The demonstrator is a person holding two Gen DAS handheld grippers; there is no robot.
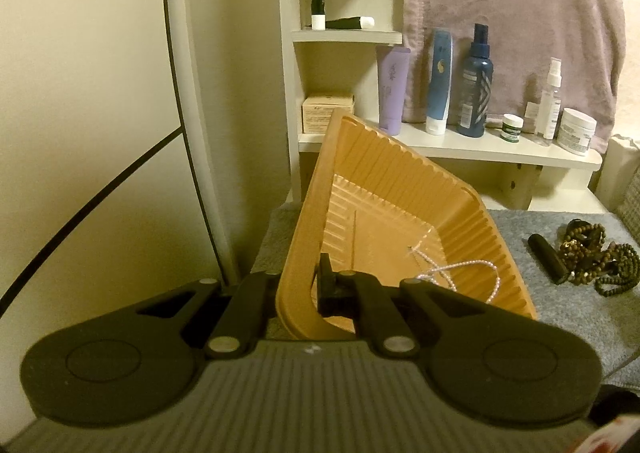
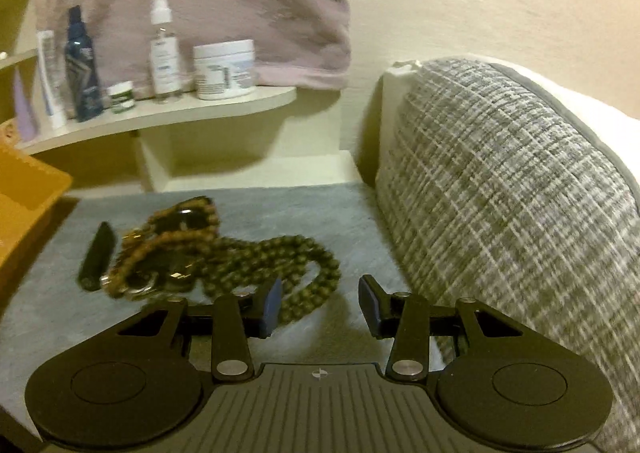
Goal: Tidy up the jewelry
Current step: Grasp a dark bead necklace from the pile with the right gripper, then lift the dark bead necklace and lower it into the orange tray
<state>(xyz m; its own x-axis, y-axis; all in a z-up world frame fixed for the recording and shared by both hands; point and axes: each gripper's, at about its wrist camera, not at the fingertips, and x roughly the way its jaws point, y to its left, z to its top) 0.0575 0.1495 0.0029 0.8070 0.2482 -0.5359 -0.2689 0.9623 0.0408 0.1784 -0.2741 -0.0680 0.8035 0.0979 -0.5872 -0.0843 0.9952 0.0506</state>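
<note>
My left gripper (image 1: 300,281) is shut on the near rim of an orange ribbed tray (image 1: 400,181), which stands tilted. A thin silver bead chain (image 1: 452,273) lies inside the tray. To its right a tangle of brown bead necklaces (image 1: 600,261) and a black cylinder (image 1: 546,259) rest on the grey mat. In the right wrist view my right gripper (image 2: 320,289) stands open with nothing between its fingers, just right of and above the brown bead necklaces (image 2: 248,253); its left finger overlaps their near loop. The black cylinder (image 2: 98,253) lies left of the beads.
A cream shelf (image 1: 500,151) behind the mat carries several bottles and jars, and a pink towel (image 1: 512,13) hangs above it. A grey woven cushion (image 2: 500,193) bounds the mat (image 2: 280,205) on the right. The tray's corner (image 2: 24,189) shows at the left.
</note>
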